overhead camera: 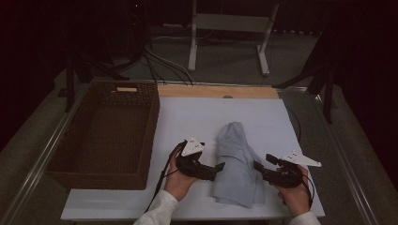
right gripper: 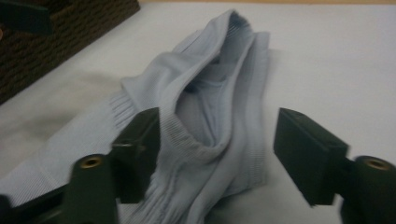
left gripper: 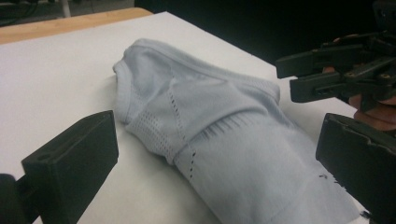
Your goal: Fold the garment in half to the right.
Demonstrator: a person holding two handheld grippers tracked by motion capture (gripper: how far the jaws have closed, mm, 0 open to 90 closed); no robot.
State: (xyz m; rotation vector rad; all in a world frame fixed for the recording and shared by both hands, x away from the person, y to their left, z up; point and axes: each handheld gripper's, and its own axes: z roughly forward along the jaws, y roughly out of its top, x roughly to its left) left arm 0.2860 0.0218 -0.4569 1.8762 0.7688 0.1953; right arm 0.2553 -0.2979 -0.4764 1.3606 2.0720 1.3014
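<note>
A light blue folded garment [overhead camera: 237,164] lies lengthwise on the white board [overhead camera: 197,117], near its front edge. My left gripper [overhead camera: 219,166] is at the garment's left side, its jaws wide and open. In the left gripper view the cloth [left gripper: 210,121] lies ahead between the jaws of my left gripper [left gripper: 217,135], untouched. My right gripper [overhead camera: 257,166] is at the garment's right side. In the right gripper view my right gripper [right gripper: 219,126] straddles the ribbed edge of the garment [right gripper: 210,93]: one jaw rests against the cloth, the other stands clear over bare board.
A brown wicker basket [overhead camera: 108,89] stands on the left of the table, beside the board. A wooden strip [overhead camera: 216,91] runs along the board's far edge. Beyond the table are dark stands, cables and a white frame [overhead camera: 230,23].
</note>
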